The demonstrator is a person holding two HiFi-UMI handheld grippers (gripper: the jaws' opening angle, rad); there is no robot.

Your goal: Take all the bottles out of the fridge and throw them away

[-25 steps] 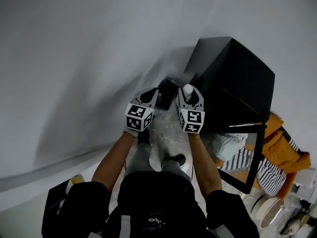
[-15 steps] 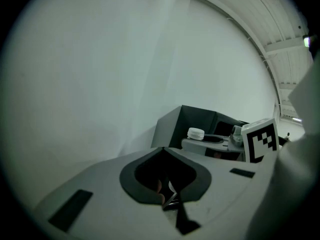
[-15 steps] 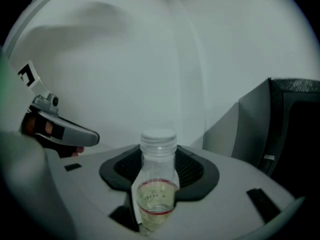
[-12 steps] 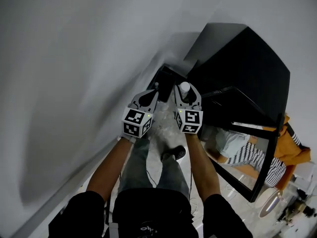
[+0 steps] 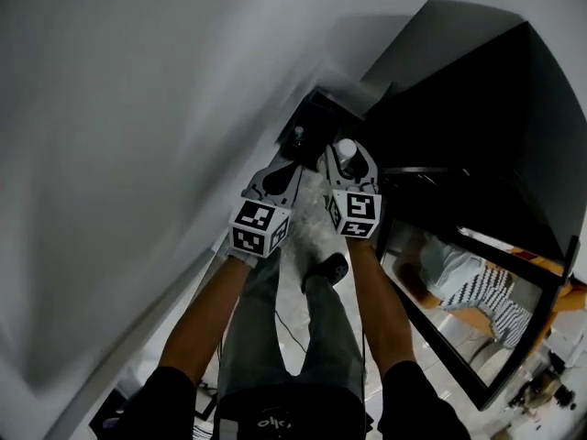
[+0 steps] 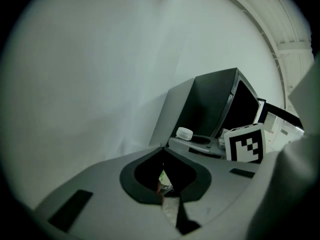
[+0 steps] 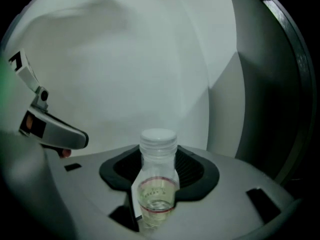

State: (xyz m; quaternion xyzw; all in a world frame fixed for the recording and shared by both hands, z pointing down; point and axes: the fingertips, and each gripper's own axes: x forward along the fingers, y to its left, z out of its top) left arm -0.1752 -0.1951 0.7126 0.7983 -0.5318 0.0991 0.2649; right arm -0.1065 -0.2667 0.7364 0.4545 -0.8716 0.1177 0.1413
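Holding one small clear plastic bottle with a white ribbed screw cap (image 7: 158, 179) in the right tongs (image 5: 349, 165). It stands upright between the black pads, gripped round the body, cap poking above the tips. Thin red rings and faint print circle the lower body. It looks nearly empty, but I can't confirm liquid. The bottle is out of the fridge, in the air over the floor, just short of the black open-topped box (image 5: 323, 117) in the wall corner.

Left tongs (image 6: 163, 150): tips together, nothing clamped that I can see. A green-and-white scrap shows through the cut-out behind the tips; I can't tell what it is.

Surroundings: plain white wall (image 5: 138, 108) on the left and pale speckled floor (image 5: 310, 229) below. On the right is a tall black fridge cabinet (image 5: 486, 99) with its glass door (image 5: 495, 337) swung open. The box sits between wall and fridge. Operator's jeans and one black shoe (image 5: 328, 269) show underneath the tongs. Lighting is dim.

Delta vs one second ago: both tongs have dropped toward the floor, side by side as before. The bottle is in the right tongs with the same grip and the same opening. Box and fridge both loom larger, and the fridge now fills the upper right. The orange cloth seen at the right edge earlier is nearly out of frame.
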